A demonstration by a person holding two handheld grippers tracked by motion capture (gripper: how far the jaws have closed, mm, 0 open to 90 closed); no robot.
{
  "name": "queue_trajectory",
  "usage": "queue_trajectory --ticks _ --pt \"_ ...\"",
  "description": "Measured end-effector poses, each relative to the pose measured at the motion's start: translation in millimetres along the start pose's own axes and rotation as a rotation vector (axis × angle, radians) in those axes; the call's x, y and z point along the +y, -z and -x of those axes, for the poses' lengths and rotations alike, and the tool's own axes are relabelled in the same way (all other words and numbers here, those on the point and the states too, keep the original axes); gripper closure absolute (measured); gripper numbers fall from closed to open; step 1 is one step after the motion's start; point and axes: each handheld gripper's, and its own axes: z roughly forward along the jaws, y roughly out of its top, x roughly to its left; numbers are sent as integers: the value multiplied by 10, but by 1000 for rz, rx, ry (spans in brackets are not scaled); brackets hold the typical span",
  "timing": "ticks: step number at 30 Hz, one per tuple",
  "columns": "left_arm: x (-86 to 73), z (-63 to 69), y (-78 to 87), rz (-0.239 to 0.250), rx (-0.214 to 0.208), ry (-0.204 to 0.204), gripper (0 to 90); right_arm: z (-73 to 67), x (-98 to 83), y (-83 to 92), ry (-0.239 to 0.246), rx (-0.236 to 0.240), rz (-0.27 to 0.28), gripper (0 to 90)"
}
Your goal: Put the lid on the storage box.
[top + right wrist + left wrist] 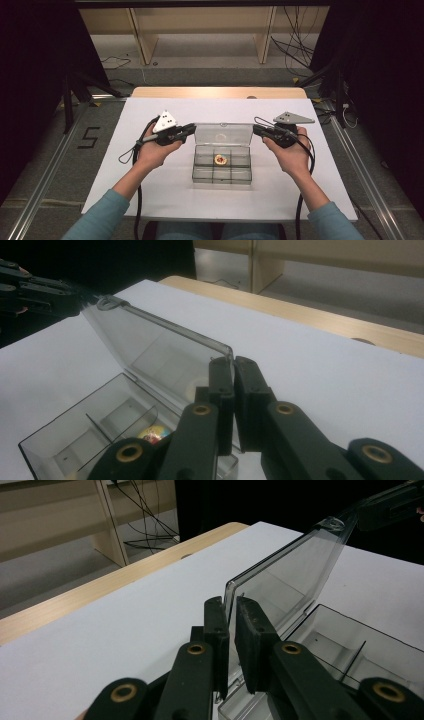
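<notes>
Lid (pixel 223 134) of the clear compartment box (pixel 222 167) stands upright, hinged at the box's 12 o'clock edge. Left gripper (pixel 190 130) jaws are clamped on the lid's 9 o'clock edge; right gripper (pixel 257 130) jaws are clamped on the 3 o'clock edge. The left gripper view shows the thin lid edge pinched between the pads (pixel 248 635); same in the right gripper view.

Progress, my read: lid is mid-swing, either opening or closing, can't tell which. One small round item (pixel 220 159), yellowish with red, sits in the centre cell of the back row; other cells look empty. Left to do: bring the lid to its end stop and release.

Box is at bench centre, on the white sheet (pixel 150 175).

Materials: box is smoky transparent hard plastic, rectangular, thin glossy walls, a grid of dividers. Jaws are matte black, flat blocks with brass pivot pins. Sheet is matte; the bench's wooden edge (pixel 220 92) shows at 12 o'clock.
</notes>
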Motion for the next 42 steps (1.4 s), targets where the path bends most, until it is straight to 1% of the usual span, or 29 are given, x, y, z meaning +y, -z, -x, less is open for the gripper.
queue_trajectory --ticks 4,9,16,20,22,24,27,28,32,34,37,42 --pt "-21 36 41 -2 2 -20 831 -38 -36 40 15 2 4 871" --pt "-49 72 75 1 2 -29 831 -63 -83 73 19 9 13 869" --pt "-102 119 125 0 -5 -22 830 -96 -138 118 19 21 14 864" --pt "-145 157 171 -12 -20 -32 831 -125 -195 164 18 41 8 859" --pt "-170 184 202 -22 -31 -48 825 -154 -236 199 28 48 0 856" --pt "-211 217 229 -28 -43 -54 819 -185 -289 233 33 56 -10 854" --pt "-286 265 268 -44 -55 -66 811 -223 -380 273 30 71 -22 851" --pt "-309 280 280 -49 -58 -68 809 -234 -413 279 35 74 -26 850" --pt "-399 330 322 -70 -79 -83 799 -264 -525 299 31 89 -49 847" --pt "-448 348 339 -86 -90 -96 795 -282 -576 305 32 97 -63 844" --pt "-519 364 354 -113 -113 -100 787 -299 -653 310 38 112 -88 840" --pt "-620 375 364 -161 -153 -94 756 -301 -779 292 27 127 -134 837"
